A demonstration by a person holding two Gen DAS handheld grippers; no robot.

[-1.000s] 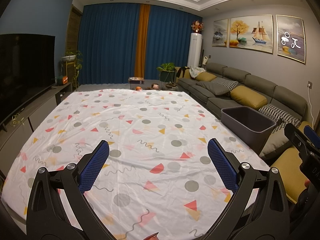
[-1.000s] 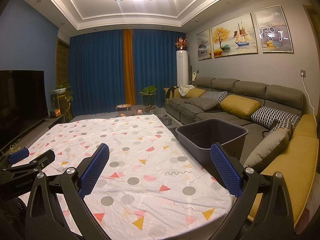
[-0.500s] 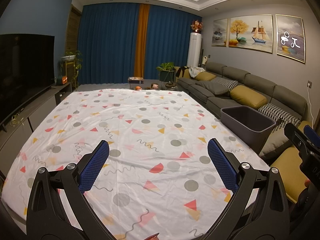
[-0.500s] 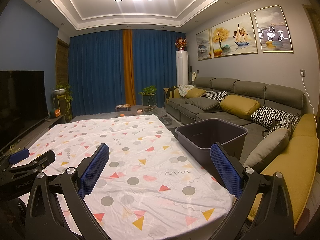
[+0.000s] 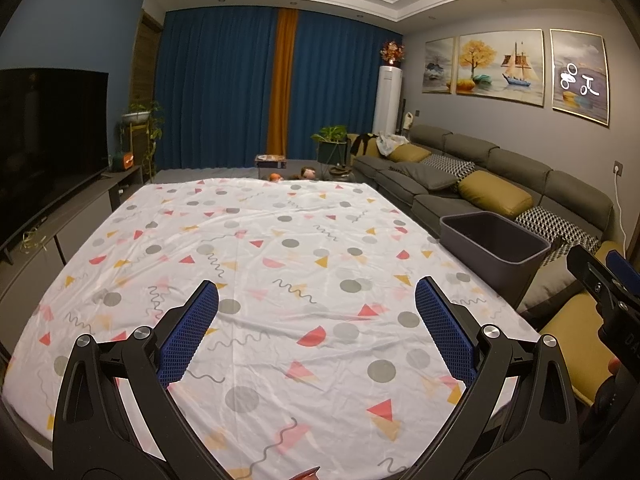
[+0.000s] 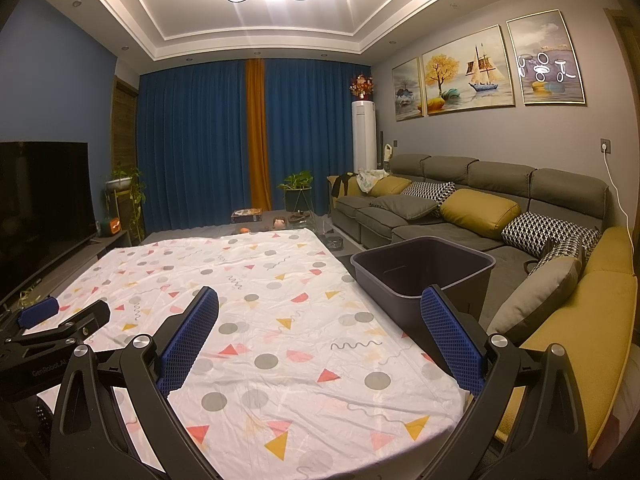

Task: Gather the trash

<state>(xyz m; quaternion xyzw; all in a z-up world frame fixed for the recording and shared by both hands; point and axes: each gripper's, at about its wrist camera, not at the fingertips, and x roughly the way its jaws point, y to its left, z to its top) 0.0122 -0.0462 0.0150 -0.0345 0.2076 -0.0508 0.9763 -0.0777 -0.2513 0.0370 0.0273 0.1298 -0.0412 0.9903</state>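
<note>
Left claw hovers over the worktop's near edge, blue pads spread wide, gripping nothing. The patterned sheet covers the worktop from edge to edge, and no trash shows on it in either view. Right claw hangs above the near right corner, its fingers also wide apart and empty. Just beside the worktop's right edge stands the dark grey bin, between worktop and sofa.
</note>
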